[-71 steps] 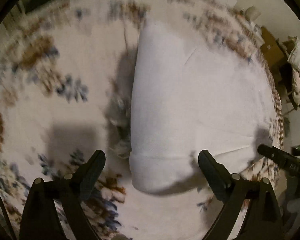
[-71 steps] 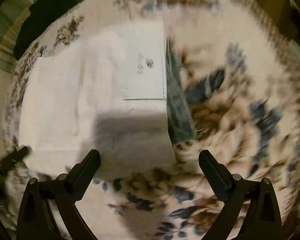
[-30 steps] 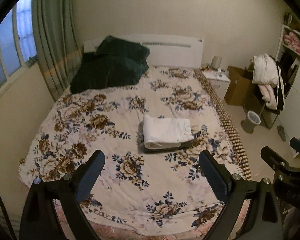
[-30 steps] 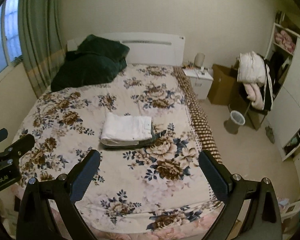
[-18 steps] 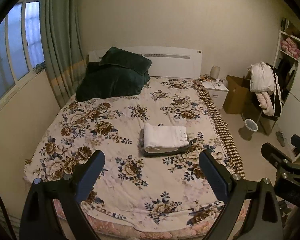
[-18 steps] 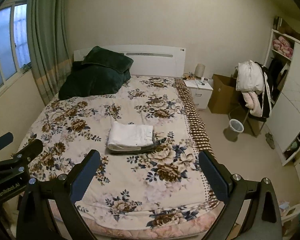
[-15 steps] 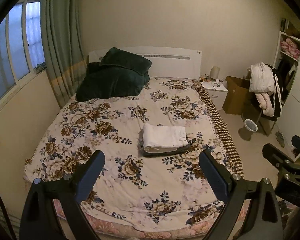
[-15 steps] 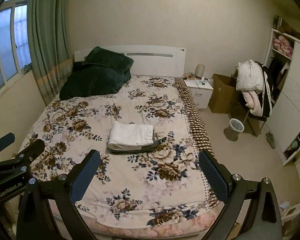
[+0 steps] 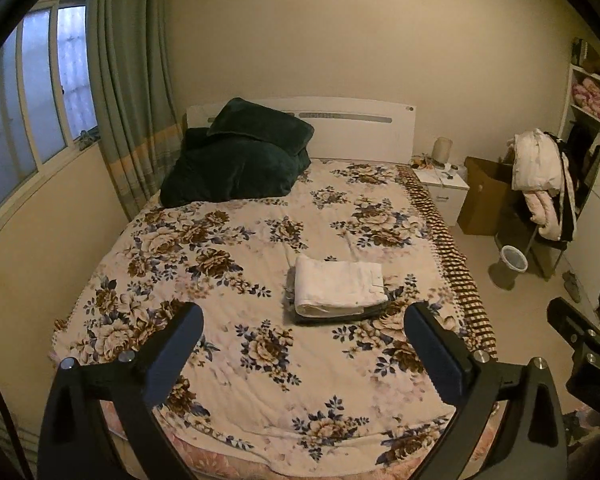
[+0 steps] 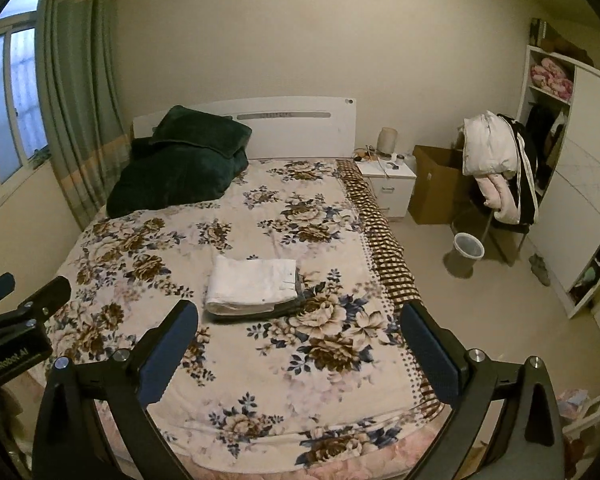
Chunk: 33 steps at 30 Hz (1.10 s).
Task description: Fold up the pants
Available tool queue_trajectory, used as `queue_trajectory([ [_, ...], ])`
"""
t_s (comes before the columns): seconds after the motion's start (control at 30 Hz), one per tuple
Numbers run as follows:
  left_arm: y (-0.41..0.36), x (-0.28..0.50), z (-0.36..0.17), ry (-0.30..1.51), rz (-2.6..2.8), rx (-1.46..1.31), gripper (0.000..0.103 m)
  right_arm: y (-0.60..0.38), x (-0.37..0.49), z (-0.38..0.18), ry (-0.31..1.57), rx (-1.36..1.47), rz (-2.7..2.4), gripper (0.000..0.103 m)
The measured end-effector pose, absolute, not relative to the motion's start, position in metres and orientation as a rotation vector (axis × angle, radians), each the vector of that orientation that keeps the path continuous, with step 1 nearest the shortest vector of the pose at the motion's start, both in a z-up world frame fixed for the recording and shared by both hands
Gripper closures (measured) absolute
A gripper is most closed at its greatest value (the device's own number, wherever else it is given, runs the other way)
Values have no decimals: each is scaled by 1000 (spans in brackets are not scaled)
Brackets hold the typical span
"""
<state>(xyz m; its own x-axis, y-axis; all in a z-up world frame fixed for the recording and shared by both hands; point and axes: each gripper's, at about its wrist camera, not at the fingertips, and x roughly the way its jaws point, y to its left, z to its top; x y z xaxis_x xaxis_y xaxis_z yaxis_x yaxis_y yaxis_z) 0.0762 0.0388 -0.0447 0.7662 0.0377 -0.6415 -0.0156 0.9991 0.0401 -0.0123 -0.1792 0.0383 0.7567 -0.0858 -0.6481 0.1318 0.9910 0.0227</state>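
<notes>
Folded white pants (image 9: 337,287) lie stacked on a dark garment (image 9: 342,315) mid-bed (image 9: 220,320), apparently finished, left claw (image 9: 302,350) opening, right claw (image 10: 300,346) wide, both empty.

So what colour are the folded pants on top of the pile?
White pants; clearest in the left wrist view.

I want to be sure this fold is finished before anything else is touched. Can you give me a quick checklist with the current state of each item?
1. White pants folded into a compact stack: ok.
2. Stack resting on the bed, away from its edges: ok.
3. Left gripper empty, jaws opening: ok.
4. Right gripper open and empty: ok.
5. Dark garment under the pants neatly folded: cannot tell.
</notes>
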Motion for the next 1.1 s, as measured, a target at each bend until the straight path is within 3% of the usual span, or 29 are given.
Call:
queue_trajectory([
  [0.4, 35, 108, -71, 748, 62, 50, 0, -184, 58, -2, 741, 62, -130, 0],
  [1.1, 36, 117, -80, 755, 73, 62, 0, -172, 71, -39, 787, 55, -129, 0],
])
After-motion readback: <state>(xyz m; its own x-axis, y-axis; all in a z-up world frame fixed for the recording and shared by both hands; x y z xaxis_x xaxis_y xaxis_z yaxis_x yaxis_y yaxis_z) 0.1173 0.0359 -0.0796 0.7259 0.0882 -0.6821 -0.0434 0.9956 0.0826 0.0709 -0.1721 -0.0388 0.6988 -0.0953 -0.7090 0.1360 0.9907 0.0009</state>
